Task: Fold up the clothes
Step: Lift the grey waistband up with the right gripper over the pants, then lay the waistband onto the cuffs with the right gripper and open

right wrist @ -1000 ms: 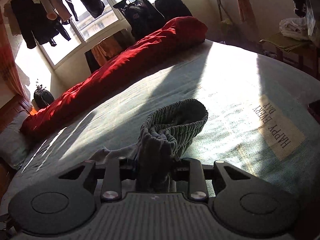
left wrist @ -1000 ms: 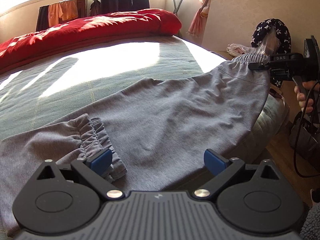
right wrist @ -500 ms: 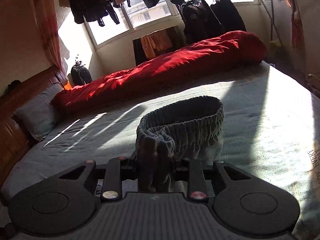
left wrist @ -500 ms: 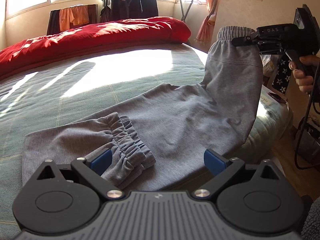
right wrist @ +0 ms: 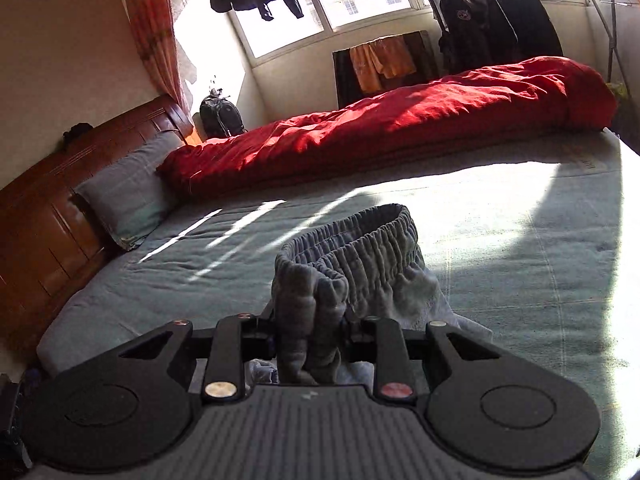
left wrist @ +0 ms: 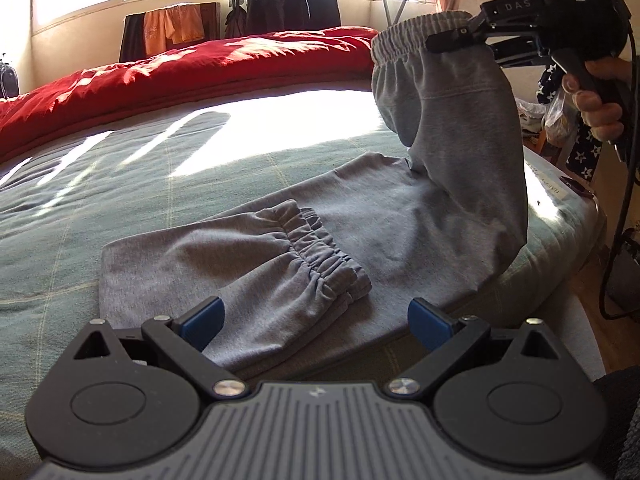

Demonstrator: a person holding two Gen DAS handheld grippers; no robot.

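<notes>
One large bed [left wrist: 120,184], covered by a flat, pale green quilted sheet with faint stitched lines, serves as the folding surface, and a long, puffy red duvet [left wrist: 200,64] is bunched along its far side. Across the near part of the bed a pair of grey sweatpants [left wrist: 360,216] is spread, made of soft, matte jersey knit that drapes heavily. Its leg ends, with gathered elastic cuffs [left wrist: 320,256], are already laid back over the middle of the garment, so one fold seems to be done. The second fold is judged to be in hand: the waist end is lifted clear of the bed and hangs in a smooth curve from the ribbed elastic waistband [right wrist: 360,236]. That waistband is pinched by the right gripper [right wrist: 308,332], whose jaws are pressed onto a thick bunch of the ribbed fabric; the handle is held by a hand [left wrist: 596,108]. The left gripper [left wrist: 316,320] is held just above the near edge of the folded legs, its jaws spread wide and nothing caught between the blue pads [left wrist: 200,320].

The next move is judged to call for the waistband to be carried over towards the cuffs and laid down flat, edges matched, before the pinch is released. Smoothing by the free claw may be needed, since the knit wrinkles easily.
</notes>
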